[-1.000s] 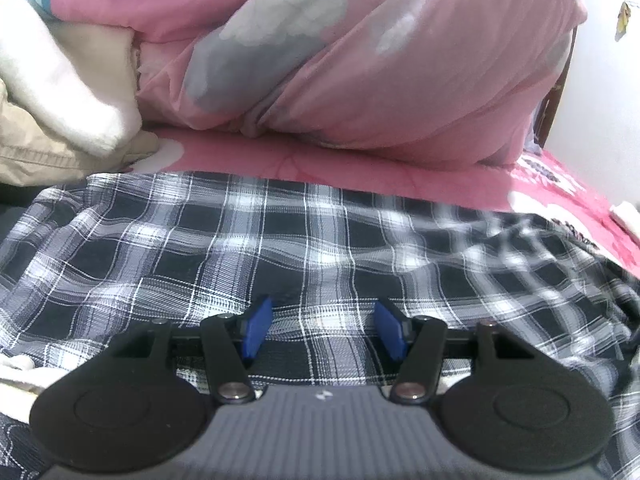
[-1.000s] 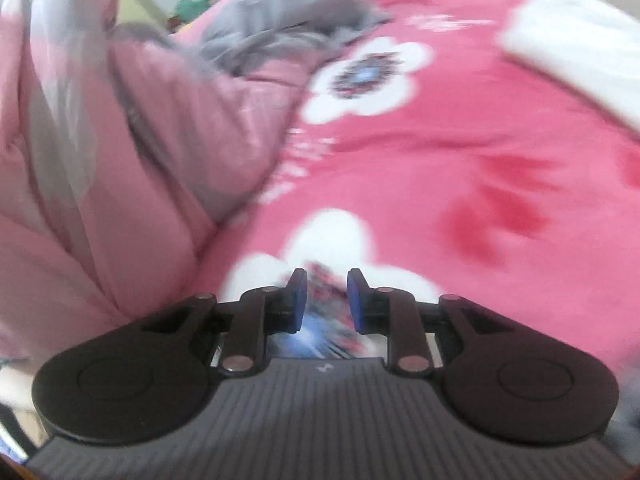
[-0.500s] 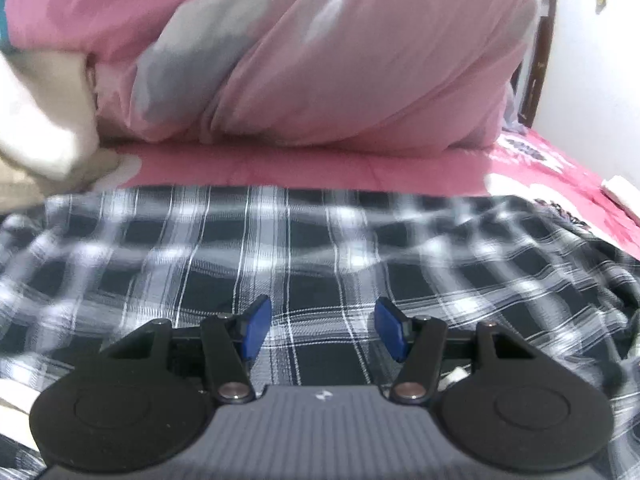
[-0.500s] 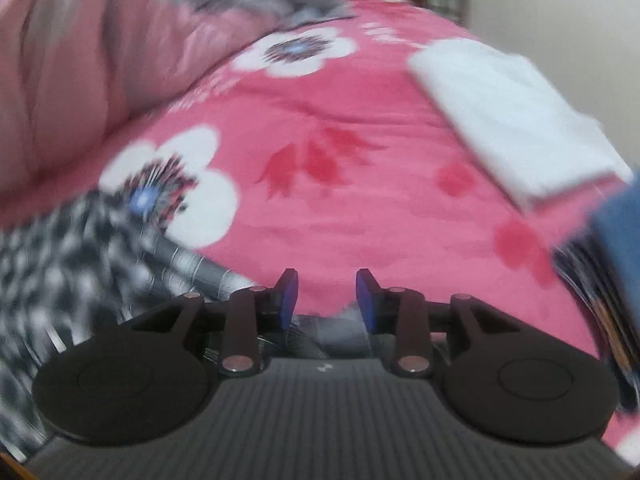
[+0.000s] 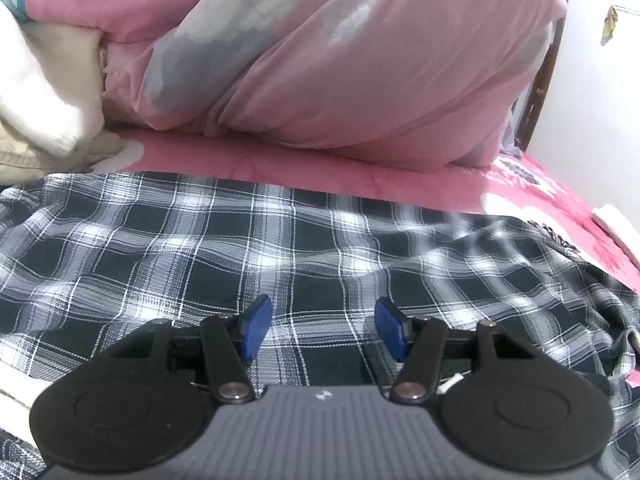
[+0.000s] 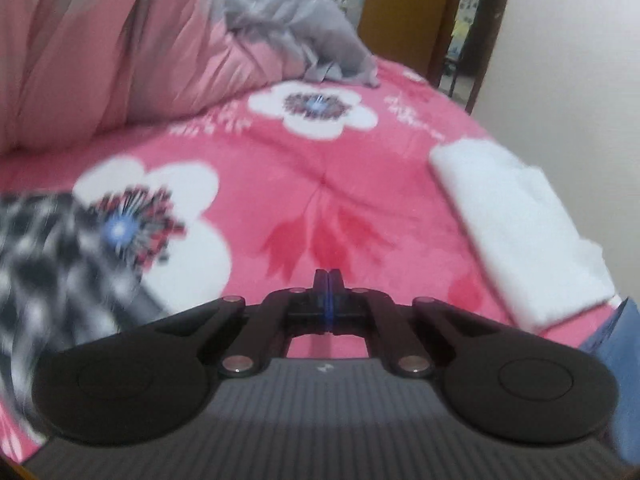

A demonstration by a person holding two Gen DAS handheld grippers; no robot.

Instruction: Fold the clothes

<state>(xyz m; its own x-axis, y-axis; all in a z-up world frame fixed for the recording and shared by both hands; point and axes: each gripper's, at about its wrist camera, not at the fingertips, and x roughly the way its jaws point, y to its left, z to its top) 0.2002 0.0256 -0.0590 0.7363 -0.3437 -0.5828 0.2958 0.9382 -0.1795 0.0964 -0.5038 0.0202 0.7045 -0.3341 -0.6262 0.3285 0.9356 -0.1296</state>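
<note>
My left claw (image 5: 323,330) is wide apart, just over the plaid shirt (image 5: 280,248) lying flat on the pink bed (image 6: 360,184). My right claw (image 6: 328,292) is pinched together, holding nothing, beside the shirt's edge.

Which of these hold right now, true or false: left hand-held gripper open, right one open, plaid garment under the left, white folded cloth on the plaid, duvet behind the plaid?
1. The left hand-held gripper is open. True.
2. The right hand-held gripper is open. False: its pads are pressed together, nothing visible between them.
3. The plaid garment lies spread under the left hand-held gripper. True.
4. The white folded cloth sits on the plaid garment. False: it lies apart, on the floral bedspread.
5. A pink duvet is heaped behind the plaid garment. True.
</note>
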